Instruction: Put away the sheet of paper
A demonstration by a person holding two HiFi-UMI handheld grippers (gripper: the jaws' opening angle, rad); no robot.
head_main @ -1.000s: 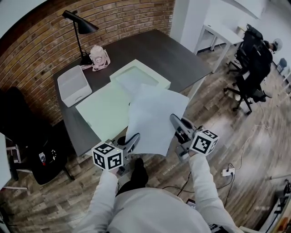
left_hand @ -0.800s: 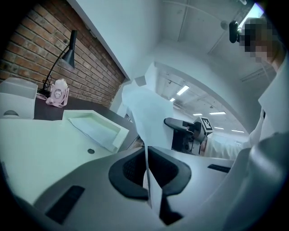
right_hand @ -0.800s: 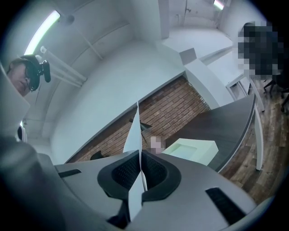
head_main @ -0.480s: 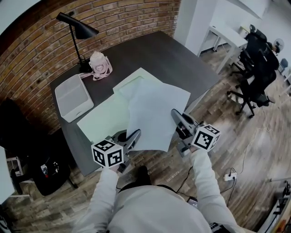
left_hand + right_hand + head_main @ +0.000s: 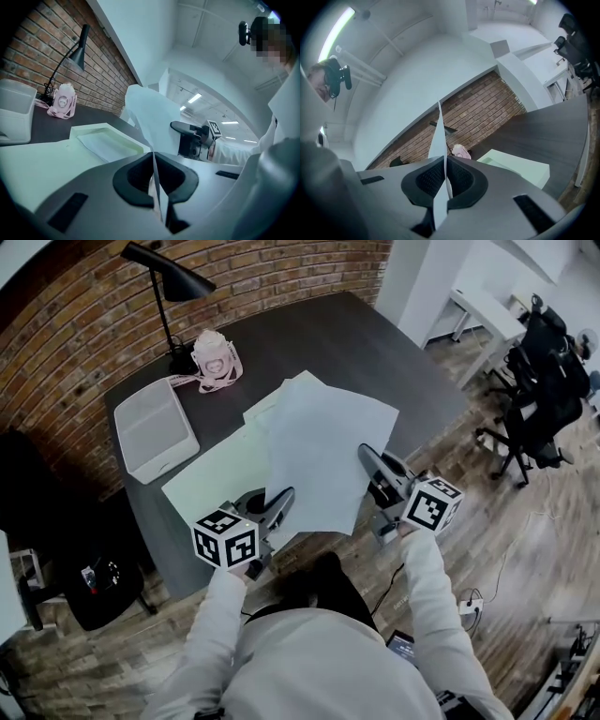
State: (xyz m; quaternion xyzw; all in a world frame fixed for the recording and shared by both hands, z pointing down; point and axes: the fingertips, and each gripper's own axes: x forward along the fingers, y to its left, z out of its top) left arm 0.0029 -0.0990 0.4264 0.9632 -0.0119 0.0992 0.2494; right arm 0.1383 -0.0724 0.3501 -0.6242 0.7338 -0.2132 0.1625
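- The sheet of paper (image 5: pixel 319 451) is up in the air; plain white, large, unmarked, with a soft bow across its middle
- It hangs over the near edge of the counter (image 5: pixel 375 343); its far corner covers most of the pale green box (image 5: pixel 108 140) that sits mid-counter
- In the head view its near edge reaches out past the counter, above the wooden floor (image 5: pixel 506 549)
- Left gripper (image 5: pixel 278 504) is on the sheet's near left edge; its fingers (image 5: pixel 133 180) are shut tight on the paper, which shows edge-on as a thin line rising from between the pads
- Right gripper (image 5: pixel 370 465) has the right-hand edge; its fingers (image 5: pixel 461 180) are likewise pressed together, and the sheet stands up from between them like a blade
- So both grippers carry the paper between them, one on each side; the sheet touches nothing else that I can see
- On the counter below, a flat pale green panel (image 5: pixel 211 479) lies by the near left edge; a white bin (image 5: pixel 155 427) sits at the left edge
- A black lamp (image 5: pixel 169 277) and a pink object (image 5: pixel 216 357) stand by the far left corner, against the brick wall (image 5: pixel 56 343)
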